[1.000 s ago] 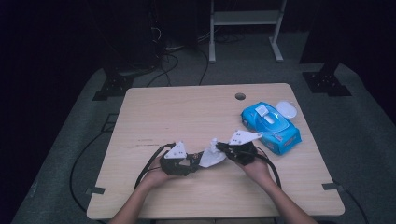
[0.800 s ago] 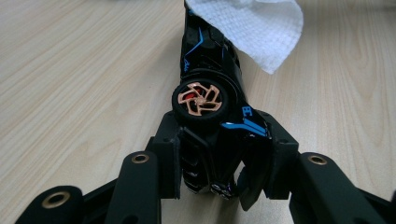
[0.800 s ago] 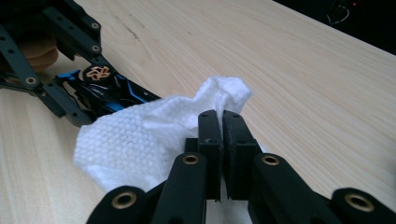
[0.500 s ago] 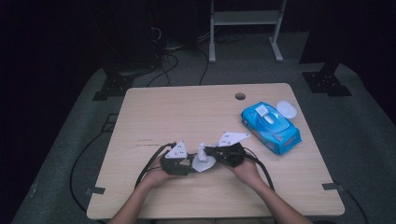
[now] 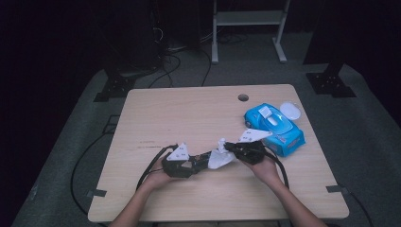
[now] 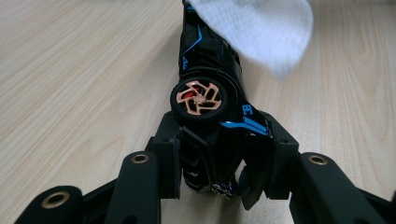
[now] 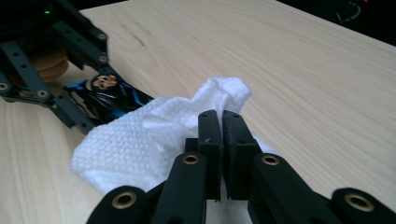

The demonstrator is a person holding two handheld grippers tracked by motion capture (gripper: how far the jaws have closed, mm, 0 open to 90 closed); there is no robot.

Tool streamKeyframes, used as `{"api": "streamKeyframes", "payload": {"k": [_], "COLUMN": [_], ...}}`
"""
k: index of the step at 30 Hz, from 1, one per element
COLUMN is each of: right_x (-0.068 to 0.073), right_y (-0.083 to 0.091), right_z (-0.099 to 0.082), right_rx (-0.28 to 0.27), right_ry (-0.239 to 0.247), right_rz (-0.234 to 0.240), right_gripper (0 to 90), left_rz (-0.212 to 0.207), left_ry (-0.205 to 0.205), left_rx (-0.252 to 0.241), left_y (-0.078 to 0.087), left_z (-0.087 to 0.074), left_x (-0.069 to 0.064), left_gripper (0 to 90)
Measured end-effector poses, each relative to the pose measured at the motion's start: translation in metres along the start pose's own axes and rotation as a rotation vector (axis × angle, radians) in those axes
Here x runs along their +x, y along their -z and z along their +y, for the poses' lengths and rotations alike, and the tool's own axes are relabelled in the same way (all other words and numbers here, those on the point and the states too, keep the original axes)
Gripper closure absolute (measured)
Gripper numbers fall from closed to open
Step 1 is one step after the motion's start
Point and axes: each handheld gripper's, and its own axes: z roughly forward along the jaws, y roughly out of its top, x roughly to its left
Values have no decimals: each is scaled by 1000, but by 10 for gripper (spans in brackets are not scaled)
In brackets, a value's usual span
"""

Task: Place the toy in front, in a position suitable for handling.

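Observation:
A black toy car (image 6: 208,70) with blue stripes and a copper-coloured wheel lies on its side just above the wooden table (image 5: 189,118). My left gripper (image 6: 219,154) is shut on its near end. In the high view the left gripper (image 5: 194,164) holds the car (image 5: 204,160) pointing right. A white wipe (image 7: 140,140) is pinched in my right gripper (image 7: 221,135), which is shut on a fold of it. The wipe (image 5: 220,158) lies over the car's far end, with the right gripper (image 5: 229,148) just right of it. The right gripper view shows the car (image 7: 109,95) under the wipe's edge.
A blue pack of wipes (image 5: 276,125) lies at the table's right side, behind the right hand, with a white round lid (image 5: 290,111) beside it. A cable hole (image 5: 243,97) sits near the far edge. Cables trail off the front of the table from both grippers.
The right gripper swept the wipe left along the car, then drew it back to the right. The left gripper and the car have kept still.

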Motion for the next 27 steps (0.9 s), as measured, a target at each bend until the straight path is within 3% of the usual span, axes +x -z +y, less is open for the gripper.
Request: {"api": "streamKeyframes", "payload": {"k": [2, 6, 13, 27], "right_x": [-3, -4, 10, 10], "right_y": [5, 7, -3, -5], "right_z": [-4, -9, 2, 2], "right_rx": [7, 16, 3, -2], "right_ry": [-1, -11, 21, 2], "right_rz": [-18, -10, 29, 44], "right_gripper": [863, 863, 862, 863], "left_rz": [2, 2, 4, 0], "left_ry": [-2, -1, -1, -2], "left_rx": [1, -1, -1, -3], "left_y": [0, 0, 0, 0], "left_z": [0, -1, -1, -1], "left_x": [0, 1, 1, 3], "left_gripper": [576, 575, 575, 576]}}
